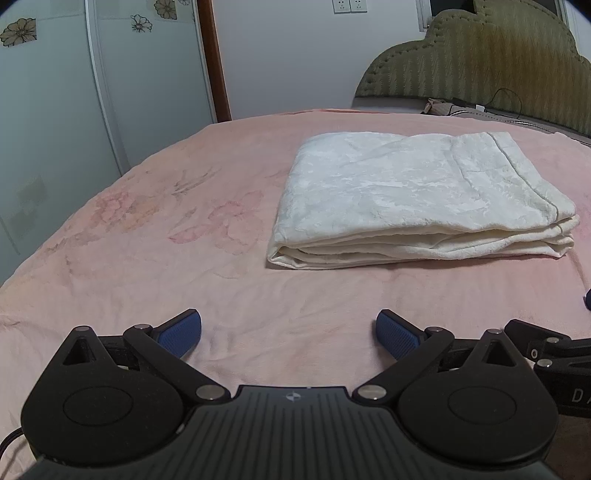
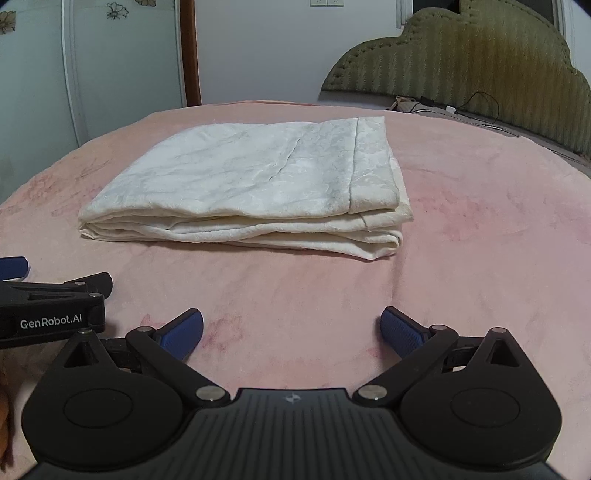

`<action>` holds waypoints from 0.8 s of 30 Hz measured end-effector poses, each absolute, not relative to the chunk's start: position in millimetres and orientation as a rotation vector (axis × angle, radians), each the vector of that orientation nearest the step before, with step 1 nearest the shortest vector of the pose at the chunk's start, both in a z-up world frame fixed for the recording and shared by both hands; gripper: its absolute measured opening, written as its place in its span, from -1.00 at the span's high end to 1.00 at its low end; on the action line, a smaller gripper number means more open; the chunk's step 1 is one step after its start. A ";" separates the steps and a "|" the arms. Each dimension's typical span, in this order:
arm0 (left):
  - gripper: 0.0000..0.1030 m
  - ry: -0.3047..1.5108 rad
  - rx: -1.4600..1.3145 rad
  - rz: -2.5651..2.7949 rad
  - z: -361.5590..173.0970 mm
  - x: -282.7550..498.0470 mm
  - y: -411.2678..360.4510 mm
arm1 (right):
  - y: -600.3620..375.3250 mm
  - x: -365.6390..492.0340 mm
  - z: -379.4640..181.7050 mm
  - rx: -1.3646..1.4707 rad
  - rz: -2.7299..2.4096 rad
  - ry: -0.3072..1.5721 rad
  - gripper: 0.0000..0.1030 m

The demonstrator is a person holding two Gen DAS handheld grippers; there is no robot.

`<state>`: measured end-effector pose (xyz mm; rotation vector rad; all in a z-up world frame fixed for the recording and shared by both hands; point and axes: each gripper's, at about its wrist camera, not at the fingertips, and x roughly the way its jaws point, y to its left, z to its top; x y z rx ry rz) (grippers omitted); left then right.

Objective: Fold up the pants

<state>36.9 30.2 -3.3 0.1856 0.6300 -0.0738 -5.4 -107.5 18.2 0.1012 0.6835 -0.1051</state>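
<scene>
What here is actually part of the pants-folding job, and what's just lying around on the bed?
Part of the job:
- folded white pants
- left gripper, open, holding nothing
- right gripper, open, holding nothing
- pink bedspread, the work surface

Just lying about:
- black cable by the green headboard
- wall sockets
</scene>
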 end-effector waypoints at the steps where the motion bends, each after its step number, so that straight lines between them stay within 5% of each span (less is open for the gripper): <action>1: -1.00 0.630 0.186 -0.074 -3.3 36.9 30.1 | -106.8 -5.6 18.1 0.099 -0.106 0.684 -1.00; 24: -1.00 0.651 0.133 -0.087 -4.2 39.5 37.4 | -104.7 -7.2 18.1 0.105 -0.105 0.682 -1.00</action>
